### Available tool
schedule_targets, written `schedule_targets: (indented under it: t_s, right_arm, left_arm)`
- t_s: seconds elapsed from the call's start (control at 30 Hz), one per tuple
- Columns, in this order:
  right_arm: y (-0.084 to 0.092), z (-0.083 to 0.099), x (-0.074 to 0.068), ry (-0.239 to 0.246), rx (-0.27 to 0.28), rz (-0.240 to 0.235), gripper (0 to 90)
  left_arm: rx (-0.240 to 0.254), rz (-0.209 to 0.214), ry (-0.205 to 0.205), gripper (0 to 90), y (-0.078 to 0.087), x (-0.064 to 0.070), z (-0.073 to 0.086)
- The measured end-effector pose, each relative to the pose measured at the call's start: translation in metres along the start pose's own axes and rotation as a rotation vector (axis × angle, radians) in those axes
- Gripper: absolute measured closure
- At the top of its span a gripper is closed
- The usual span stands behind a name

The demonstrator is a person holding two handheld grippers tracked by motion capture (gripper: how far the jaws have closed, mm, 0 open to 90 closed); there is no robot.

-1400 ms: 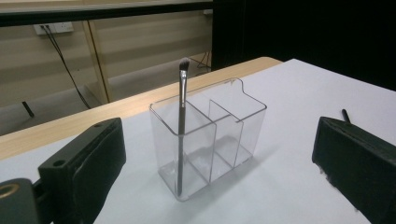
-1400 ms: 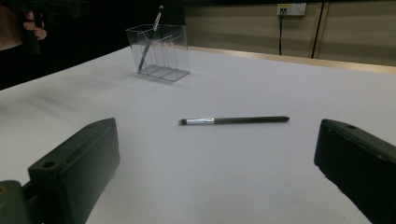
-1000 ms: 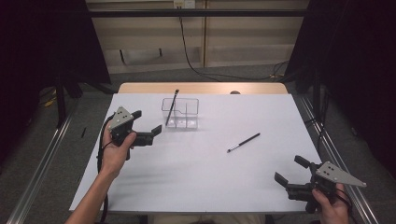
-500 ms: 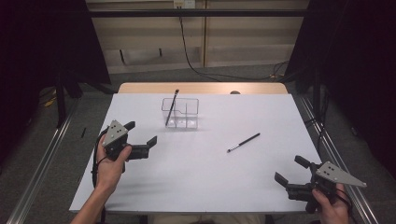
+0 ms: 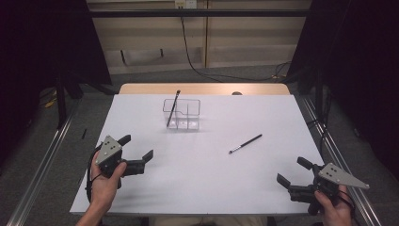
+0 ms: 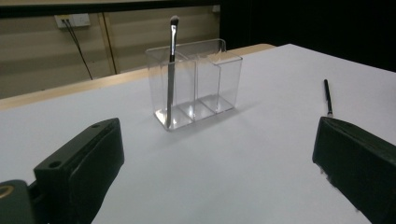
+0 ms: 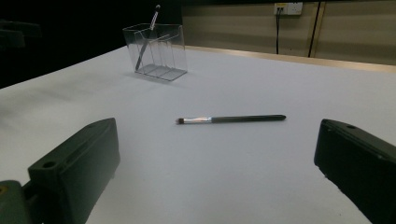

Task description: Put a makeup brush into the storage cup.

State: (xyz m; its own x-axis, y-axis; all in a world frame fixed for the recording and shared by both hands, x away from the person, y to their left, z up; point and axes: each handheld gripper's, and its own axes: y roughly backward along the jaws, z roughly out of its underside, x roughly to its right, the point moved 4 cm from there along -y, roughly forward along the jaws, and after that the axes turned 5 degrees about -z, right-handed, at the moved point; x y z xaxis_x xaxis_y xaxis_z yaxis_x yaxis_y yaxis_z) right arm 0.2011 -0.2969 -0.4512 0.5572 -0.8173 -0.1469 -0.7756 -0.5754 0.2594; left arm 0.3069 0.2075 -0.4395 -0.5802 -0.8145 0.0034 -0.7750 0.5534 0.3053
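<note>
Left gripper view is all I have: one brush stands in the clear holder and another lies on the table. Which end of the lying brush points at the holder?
Observer: The handle end. The loose brush has its bristle tip toward the person's side, as the high view shows.
Operator: Is the right gripper near it?
Observer: The right gripper is at the table's near right corner, jaws open, apart from the brush.
Operator: And the holder?
Observer: The holder sits near the table's far edge, with the standing brush in its left compartment.

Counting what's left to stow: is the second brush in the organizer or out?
Out. The second brush lies flat on the table, apart from the organizer.
</note>
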Motion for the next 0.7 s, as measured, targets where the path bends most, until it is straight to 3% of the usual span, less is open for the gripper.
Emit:
schedule_targets:
  t_s: [0.13,0.27,0.4,0.7]
  right_arm:
    - [0.0,0.0,0.0,-0.001,0.0,0.001,0.0]
    - [0.0,0.0,0.0,0.001,0.0,0.001,0.0]
    - [-0.003,-0.001,-0.001,0.0,-0.002,-0.002,0.0]
    - [-0.004,0.0,-0.001,-0.006,-0.008,0.005,0.0]
  left_arm:
    - [-0.003,-0.004,-0.006,2.2,0.007,0.004,0.004]
    - [0.007,-0.013,0.015,2.2,0.016,0.005,0.006]
    - [-0.005,-0.022,0.0,2.2,0.023,0.006,0.013]
    - [-0.022,-0.031,0.013,2.1,0.041,0.01,0.027]
